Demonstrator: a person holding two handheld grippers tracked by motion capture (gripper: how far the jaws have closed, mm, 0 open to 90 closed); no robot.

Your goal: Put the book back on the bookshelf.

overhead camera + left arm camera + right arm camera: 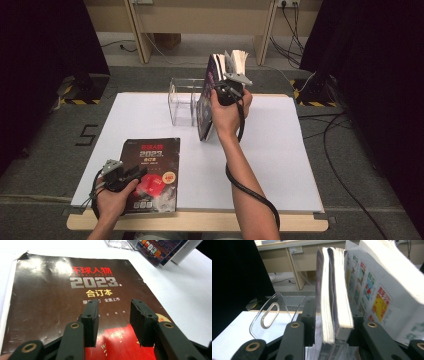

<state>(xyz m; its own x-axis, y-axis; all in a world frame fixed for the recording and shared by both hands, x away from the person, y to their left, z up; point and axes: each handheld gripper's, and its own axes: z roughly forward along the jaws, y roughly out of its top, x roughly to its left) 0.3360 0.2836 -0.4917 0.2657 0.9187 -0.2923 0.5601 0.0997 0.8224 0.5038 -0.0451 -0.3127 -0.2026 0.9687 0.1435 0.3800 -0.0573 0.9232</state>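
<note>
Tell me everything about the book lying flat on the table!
The book is a thick paperback with a dark brown glossy cover, a red patch low down, red and yellow characters and a big silver "2023". Its cover looks creased and a far corner is torn. It lies face up near the front left of the white table. The left gripper hovers over its red part, jaws open with nothing between them.

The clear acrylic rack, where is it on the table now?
In the high view the clear acrylic rack stands at the table's far edge, near the middle, just left of the upright magazines at the right gripper.
</note>
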